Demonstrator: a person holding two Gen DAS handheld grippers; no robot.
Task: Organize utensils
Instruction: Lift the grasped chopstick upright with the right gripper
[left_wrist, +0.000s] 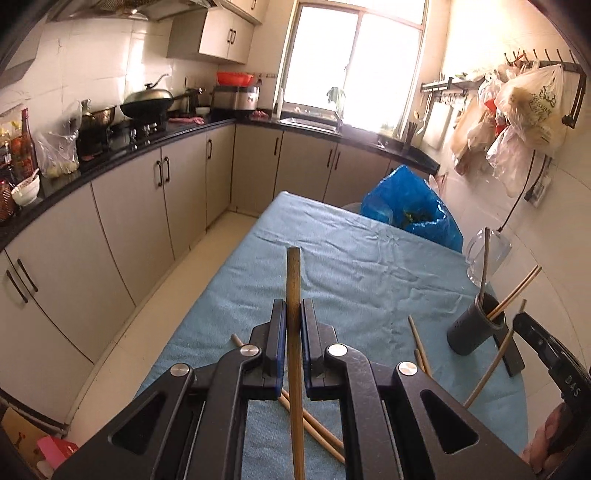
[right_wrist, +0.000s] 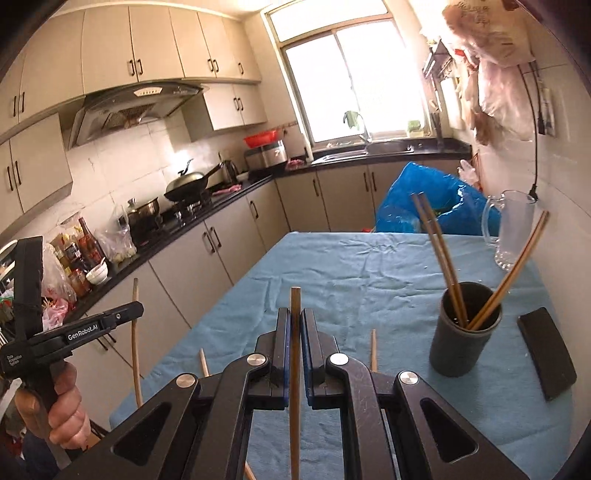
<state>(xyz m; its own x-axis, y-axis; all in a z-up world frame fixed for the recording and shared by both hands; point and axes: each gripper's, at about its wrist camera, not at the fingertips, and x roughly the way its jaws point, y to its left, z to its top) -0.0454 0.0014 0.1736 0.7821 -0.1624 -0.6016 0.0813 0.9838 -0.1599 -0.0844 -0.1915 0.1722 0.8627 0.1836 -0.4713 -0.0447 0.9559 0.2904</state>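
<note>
A table (right_wrist: 332, 258) under a wrinkled blue cloth is taking up most of both views, probably serving as the sorting surface in this kitchen. Near its right side a dark cup (right_wrist: 463, 332) is standing upright and already holding several chopsticks (right_wrist: 443, 266) leaning against its rim, so it looks like the place where they are being collected; a clear pitcher (right_wrist: 513, 229) and a flat black object (right_wrist: 548, 350) are sitting close by. The left gripper (left_wrist: 293, 314) is clamping one chopstick (left_wrist: 294, 280) between its blue pads, with the stick pointing forward, likely so it can be dropped end-first into the cup. The right gripper (right_wrist: 294, 321) is pinching a darker chopstick (right_wrist: 295, 299) the same way. More loose chopsticks (left_wrist: 419, 343) are lying on the cloth below the grippers, still waiting to be gathered. The tool bodies are hiding how many remain there, and the lower ends of both held sticks are running out of frame. The window glare is washing out the far counter.
</note>
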